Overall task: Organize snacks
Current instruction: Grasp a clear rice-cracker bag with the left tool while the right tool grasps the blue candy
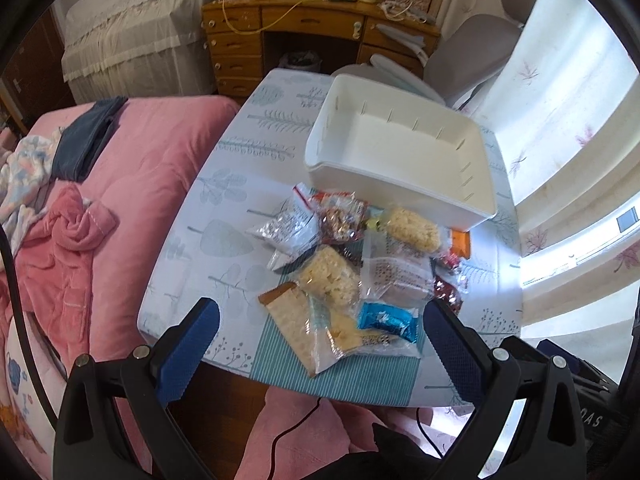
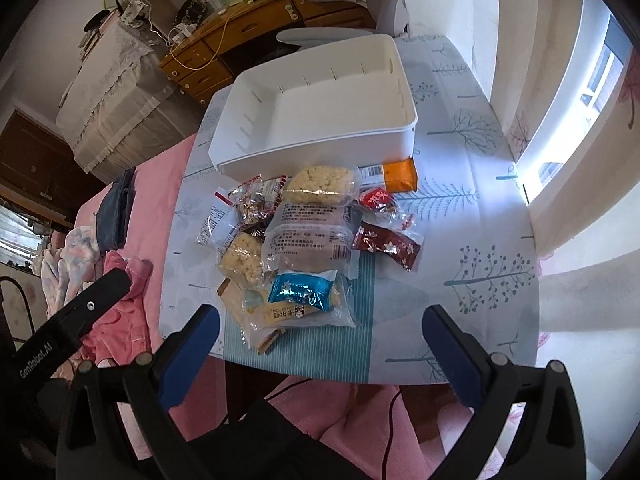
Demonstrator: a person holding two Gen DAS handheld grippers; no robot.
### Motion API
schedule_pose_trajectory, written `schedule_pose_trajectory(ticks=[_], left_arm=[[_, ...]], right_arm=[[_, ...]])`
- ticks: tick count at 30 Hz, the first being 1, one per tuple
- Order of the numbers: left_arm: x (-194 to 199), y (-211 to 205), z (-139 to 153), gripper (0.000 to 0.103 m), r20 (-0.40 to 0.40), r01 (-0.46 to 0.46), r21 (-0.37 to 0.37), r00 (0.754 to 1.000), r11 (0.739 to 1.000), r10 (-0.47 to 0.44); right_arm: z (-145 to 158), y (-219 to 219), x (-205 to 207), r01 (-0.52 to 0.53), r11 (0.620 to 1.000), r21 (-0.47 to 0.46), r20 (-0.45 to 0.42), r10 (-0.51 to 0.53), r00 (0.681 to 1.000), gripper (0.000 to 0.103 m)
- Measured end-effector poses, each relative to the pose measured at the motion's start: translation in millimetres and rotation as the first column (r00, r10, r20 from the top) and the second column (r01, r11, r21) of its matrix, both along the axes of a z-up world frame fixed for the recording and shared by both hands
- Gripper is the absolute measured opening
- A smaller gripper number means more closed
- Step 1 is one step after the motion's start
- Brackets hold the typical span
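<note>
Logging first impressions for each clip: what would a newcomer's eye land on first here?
Probably the empty white bin at the far side of the small leaf-print table. Right in front of it lies a loose heap of wrapped snacks, with a shiny blue packet nearest the camera and an orange packet against the bin's wall. Both grippers, left and right, hang open short of the pile.
</note>
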State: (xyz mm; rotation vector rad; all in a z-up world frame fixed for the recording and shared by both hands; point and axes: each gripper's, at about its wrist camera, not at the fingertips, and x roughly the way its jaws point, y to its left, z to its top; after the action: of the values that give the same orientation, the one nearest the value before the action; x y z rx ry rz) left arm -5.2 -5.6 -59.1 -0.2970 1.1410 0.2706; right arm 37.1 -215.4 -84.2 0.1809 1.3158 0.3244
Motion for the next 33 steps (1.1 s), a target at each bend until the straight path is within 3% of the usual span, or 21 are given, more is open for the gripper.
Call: schedule_pose_trajectory(ticks=[8, 14, 17, 21, 28, 33], left_arm=[[12.7, 17.0, -48.1, 0.102, -0.163, -0.005, -0.045, 0.987, 0.999, -0.002], [29.0, 39.4, -91.2, 0.102, -0.282, -0.08, -0.159, 0.959, 0.984, 0.032], [38.6, 48.7, -109.4, 0.102, -0.331, -0.133, -0.213, 0.942, 0.968, 0.057], [55.4, 58.0, -131.0, 0.102, -0.393, -0.201, -0.274, 0.916, 0.94, 0.082], [80.7, 64.1, -176.4, 0.101, -0.537, -0.357, -0.403, 0.838, 0.843, 0.098], [103.3, 61.5, -190.6, 0.101, -0.575, -0.386, -0.387, 0.811, 0.837, 0.108]], right_arm=[[-44.1, -4.1, 14.4, 0.08, 0.995, 0.057, -0.205, -0.067, 0.976, 0.102], [-83.7, -3.0, 26.7, 0.143, 0.987, 0.075, -0.384, -0.104, 0.917, 0.101], [-109.4, 1.2, 29.6, 0.168, 0.982, 0.089, -0.488, -0.104, 0.867, 0.101], [-132.8, 8.1, 30.9, 0.184, 0.978, 0.093, -0.565, -0.1, 0.819, 0.096], [-159.8, 19.4, 45.8, 0.24, 0.964, 0.112, -0.629, -0.118, 0.768, 0.088], [-174.2, 21.1, 60.2, 0.3, 0.948, 0.108, -0.664, -0.156, 0.731, 0.083]])
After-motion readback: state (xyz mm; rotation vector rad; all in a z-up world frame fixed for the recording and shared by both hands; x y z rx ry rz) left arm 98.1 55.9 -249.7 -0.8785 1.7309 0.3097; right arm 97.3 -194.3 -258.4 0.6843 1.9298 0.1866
